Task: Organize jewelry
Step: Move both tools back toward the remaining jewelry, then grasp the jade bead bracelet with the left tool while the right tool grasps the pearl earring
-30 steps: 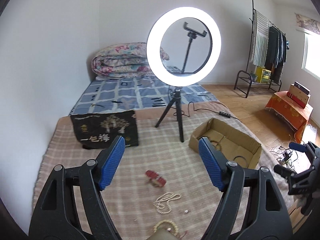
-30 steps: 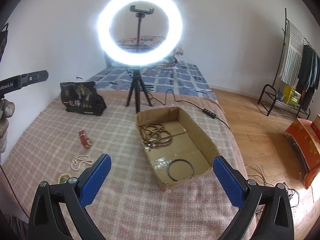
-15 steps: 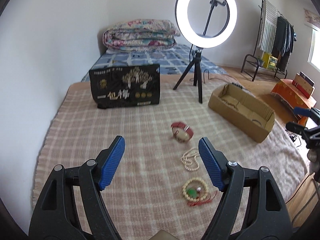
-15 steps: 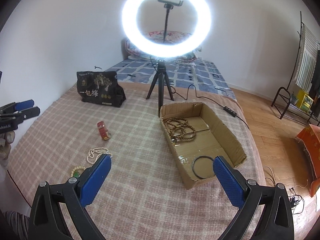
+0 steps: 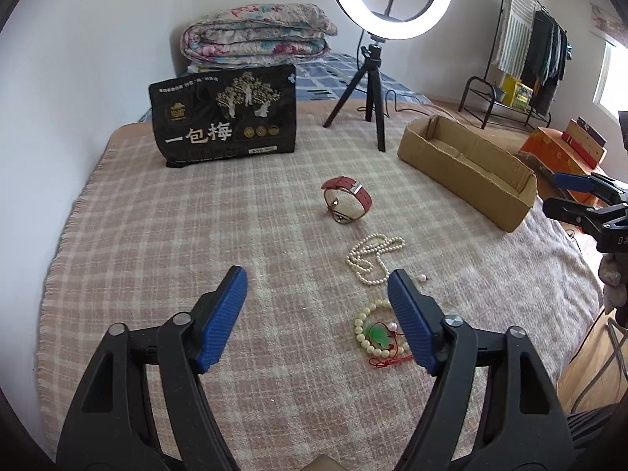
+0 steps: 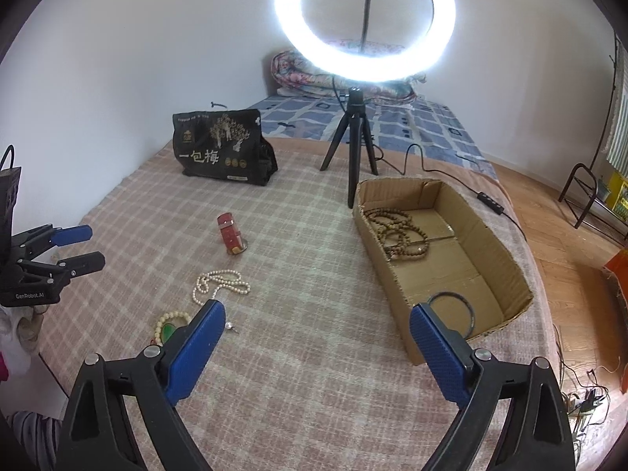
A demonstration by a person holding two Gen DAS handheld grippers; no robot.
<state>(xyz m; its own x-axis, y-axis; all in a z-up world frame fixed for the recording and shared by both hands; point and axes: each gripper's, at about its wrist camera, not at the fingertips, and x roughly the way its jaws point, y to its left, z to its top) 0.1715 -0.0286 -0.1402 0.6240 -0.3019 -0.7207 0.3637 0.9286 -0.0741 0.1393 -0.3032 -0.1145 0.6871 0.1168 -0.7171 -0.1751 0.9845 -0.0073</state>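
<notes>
Both claws wide open, nothing held: left gripper [image 5: 317, 288], right gripper [image 6: 317, 325]. Loose on the blanket [image 5: 157, 235], frame centre-right: red watch [image 5: 346, 199], pearl necklace [image 5: 373, 257], bead bracelet [image 5: 378, 333] by our left claw's right finger. Box [image 6: 490, 235] right of frame already has brown beads [image 6: 400, 231] and a ring [image 6: 451, 310]. We judge the strands light, limp, slippery: pinch a bunched section. Watch is stiffer, so take the strap.

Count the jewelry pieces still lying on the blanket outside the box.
4, possibly more hidden: red watch, pearl necklace nearer, loose pearl earring beside it, and cream bead bracelet by the left gripper.
</notes>
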